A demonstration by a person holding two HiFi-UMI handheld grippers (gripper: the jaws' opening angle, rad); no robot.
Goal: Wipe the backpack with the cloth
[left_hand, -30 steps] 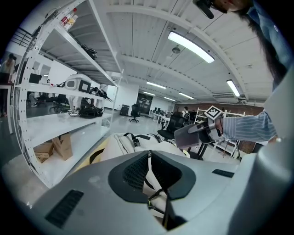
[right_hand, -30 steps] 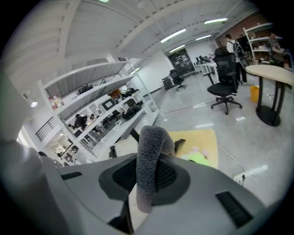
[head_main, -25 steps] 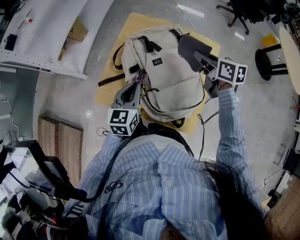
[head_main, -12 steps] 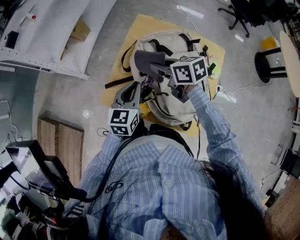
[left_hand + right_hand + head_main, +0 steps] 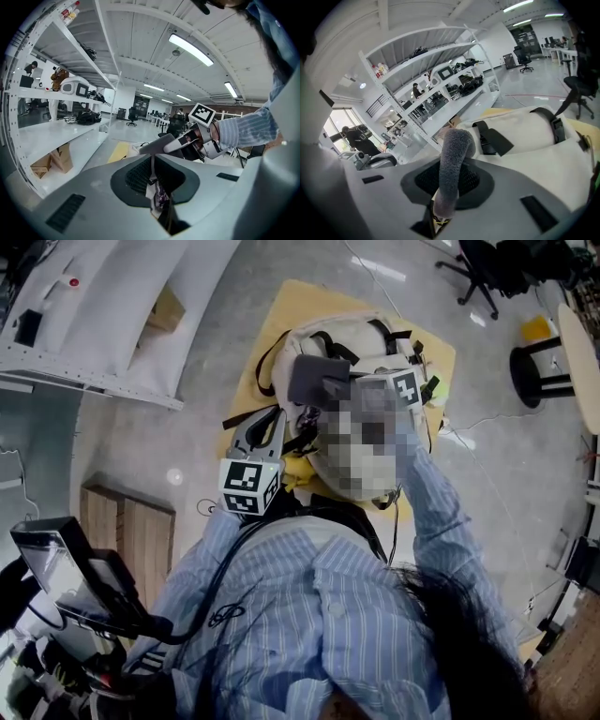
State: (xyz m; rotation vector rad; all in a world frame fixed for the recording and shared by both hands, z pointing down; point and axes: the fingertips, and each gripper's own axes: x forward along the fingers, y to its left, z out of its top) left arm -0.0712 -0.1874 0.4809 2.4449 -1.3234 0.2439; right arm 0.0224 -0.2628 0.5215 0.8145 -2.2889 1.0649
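**Q:** Where does the backpack sit relative to the grippers?

**A:** The cream backpack (image 5: 361, 338) lies on a yellow mat (image 5: 272, 320) on the grey floor (image 5: 506, 465), in the upper centre of the head view. The right gripper (image 5: 334, 388) hangs over its upper left part. The left gripper (image 5: 277, 420) meets its lower left edge.

**Q:** And the cloth?

**A:** The grey cloth (image 5: 452, 168) is pinched between the right gripper's jaws, rising from them and curling over at the top. In the right gripper view the backpack fills the right of the frame just beyond it, with black straps (image 5: 499, 140) across the pale fabric. Whether the cloth touches the bag cannot be told.

**Q:** The left gripper?

**A:** Its jaws are pressed together on a thin strip (image 5: 152, 163) and a scrap of patterned material (image 5: 161, 196) at the backpack's edge, low in the centre of the left gripper view.

**Q:** Any writing?

**A:** Only black-and-white square markers on the gripper cubes (image 5: 248, 486).
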